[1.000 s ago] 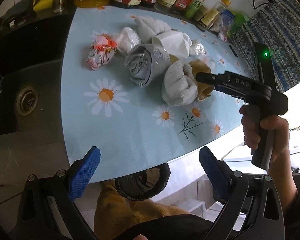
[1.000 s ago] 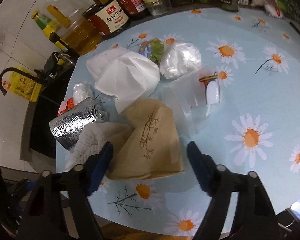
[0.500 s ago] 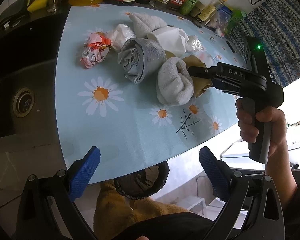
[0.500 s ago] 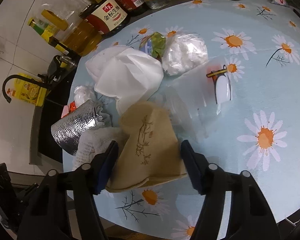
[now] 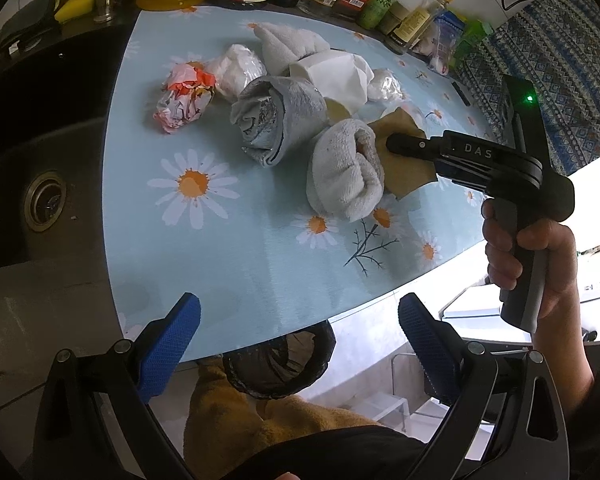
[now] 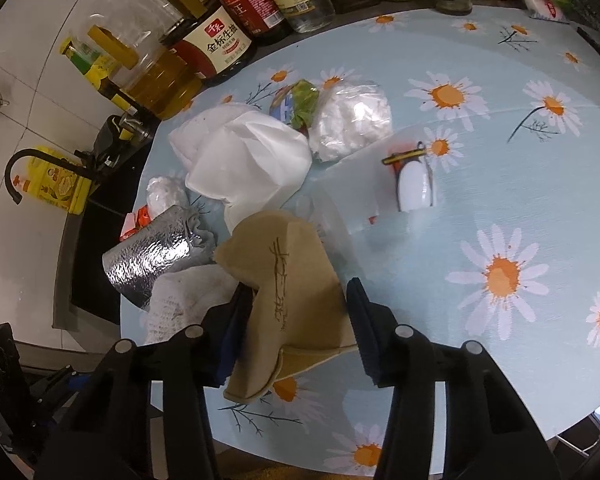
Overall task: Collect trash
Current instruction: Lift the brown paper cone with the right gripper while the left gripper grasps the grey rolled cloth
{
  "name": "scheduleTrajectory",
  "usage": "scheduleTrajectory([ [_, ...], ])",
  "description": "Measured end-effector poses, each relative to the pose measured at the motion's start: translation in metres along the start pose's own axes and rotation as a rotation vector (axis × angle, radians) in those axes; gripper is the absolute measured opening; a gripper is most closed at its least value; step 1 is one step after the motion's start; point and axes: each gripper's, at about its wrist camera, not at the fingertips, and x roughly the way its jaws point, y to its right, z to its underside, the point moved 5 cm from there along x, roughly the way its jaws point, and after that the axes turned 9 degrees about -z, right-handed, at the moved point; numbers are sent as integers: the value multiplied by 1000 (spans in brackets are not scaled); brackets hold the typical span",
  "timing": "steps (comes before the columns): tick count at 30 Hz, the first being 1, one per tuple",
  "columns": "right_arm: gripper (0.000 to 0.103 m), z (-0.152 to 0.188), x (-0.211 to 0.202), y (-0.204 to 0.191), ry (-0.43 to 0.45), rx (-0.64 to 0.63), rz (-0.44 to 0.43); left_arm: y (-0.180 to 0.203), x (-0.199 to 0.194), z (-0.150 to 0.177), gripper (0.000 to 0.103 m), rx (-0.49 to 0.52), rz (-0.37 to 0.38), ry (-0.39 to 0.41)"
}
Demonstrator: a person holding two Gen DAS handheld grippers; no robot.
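Closing since 1 second ago, right hand-held gripper [image 6: 296,316] now pinches brown paper bag [image 6: 288,276]; left hand-held gripper [image 5: 300,334] stays released.

The round pale-blue table [image 6: 520,208] is printed with white daisies that have orange centres, plus thin dark sprigs. The folded tan paper bag [image 6: 296,280] carries a dark brown twig drawing down its middle. Beside it lies an off-white terry cloth roll [image 5: 346,168] and a shiny silver foil pouch [image 6: 148,260] with a quilted, crinkled surface. The crumpled wrapper [image 5: 184,96] is red, orange and white. A plain white sheet of paper [image 6: 252,160] sits behind the bag. The left gripper [image 5: 300,344] is black with blue dimpled pads [image 5: 168,348]; the right gripper [image 6: 296,320] is black with dark blue pads. A blue and white patterned fabric [image 5: 572,80] hangs past the table.
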Motion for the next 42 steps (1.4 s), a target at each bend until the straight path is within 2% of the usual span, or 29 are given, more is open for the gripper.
scheduleTrajectory([
  [12, 48, 13, -43, 1, 63, 5, -27, 17, -2, -9, 96, 28, 0, 26],
  [22, 48, 40, -105, 6, 130, 13, -36, 49, 6, -41, 96, 59, 8, 75],
  [29, 48, 57, -123, 6, 138, 4, -54, 56, 32, -63, 95, 42, -17, 83],
  [31, 48, 60, -123, 7, 134, 5, -60, 53, 41, -69, 89, 26, -47, 85],
  [32, 48, 62, -123, 8, 130, 7, -62, 51, 46, -71, 81, 12, -52, 77],
  [34, 48, 64, -123, 8, 124, 4, -68, 47, 55, -75, 76, -30, -34, 53],
  [36, 48, 67, -121, 9, 116, 6, -71, 46, 60, -77, 64, -41, -31, 54],
  [38, 48, 69, -120, 10, 109, 7, -73, 46, 64, -79, 57, -53, -26, 61],
  [39, 48, 69, -120, 11, 107, 7, -74, 47, 64, -79, 49, -55, -24, 65],
  [42, 48, 71, -118, 12, 98, 5, -80, 50, 65, -78, 38, -50, -24, 79],
])
